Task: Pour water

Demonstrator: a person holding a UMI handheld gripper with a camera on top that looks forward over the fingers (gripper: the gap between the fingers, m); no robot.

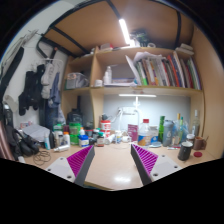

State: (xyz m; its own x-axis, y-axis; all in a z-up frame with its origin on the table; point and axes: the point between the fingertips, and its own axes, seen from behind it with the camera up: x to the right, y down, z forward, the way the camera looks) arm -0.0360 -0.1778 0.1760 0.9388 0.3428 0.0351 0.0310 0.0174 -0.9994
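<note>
My gripper point(113, 163) is open above a light wooden desk point(112, 160), with its two magenta pads point(82, 164) spread wide and only bare desktop between them. Several bottles and containers point(105, 126) stand in a row along the back of the desk, beyond the fingers. A green bottle point(161, 128) and a clear bottle point(181, 129) stand to the right. I cannot tell which vessel holds the water. Nothing is held.
A wooden shelf point(140, 90) with books point(165, 70) hangs above the desk, with a lamp strip point(137, 96) under it. Dark gear point(30, 95) hangs on the left wall. Scissors point(41, 156) lie at the desk's left. A dark cup point(185, 151) stands on the right.
</note>
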